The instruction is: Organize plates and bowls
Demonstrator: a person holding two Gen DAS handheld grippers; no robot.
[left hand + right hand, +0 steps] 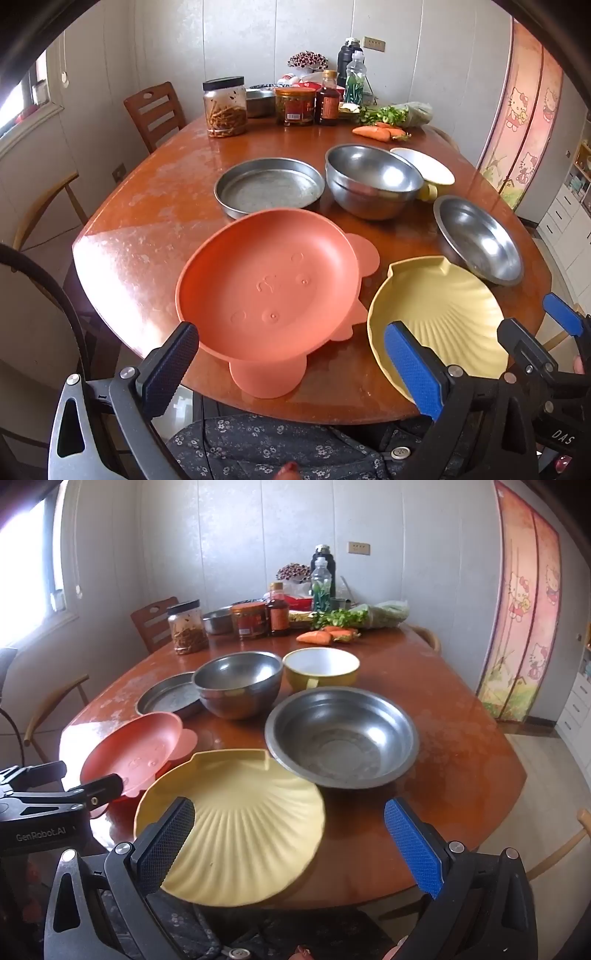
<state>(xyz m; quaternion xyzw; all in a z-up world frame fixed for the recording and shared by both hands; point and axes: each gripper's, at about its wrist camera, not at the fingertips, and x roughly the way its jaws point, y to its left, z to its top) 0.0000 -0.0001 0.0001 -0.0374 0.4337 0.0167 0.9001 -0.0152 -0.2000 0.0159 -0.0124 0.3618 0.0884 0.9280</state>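
A: Stock check, near edge of table (461, 738)?
B: Item 1, orange plate (269, 284), animal-face type w/ ears, near edge, on its own. Item 2, yellow shell plate (236, 827), just beside it to the right, hanging a bit over the edge. Not stacked.
A: Metal?
B: Item 3, wide steel bowl (341, 736), touching the shell plate's far rim. Item 4, deep steel bowls (238, 683), looks like two nested, mid-table. Item 5, flat steel pan (269, 186), left of those. Item 6, yellow cup-bowl w/ handle (321, 670), behind.
A: Grippers?
B: Left gripper (291, 360): fingers spread wide, empty, lined up on the orange plate. Right gripper (290, 843): also spread, empty, over the shell plate.
A: Progress?
B: Early, I reckon. Only the nested pair looks sorted; plates and remaining bowls lie loose. Jars, bottles, carrots (373, 132) at back: not part of the job.
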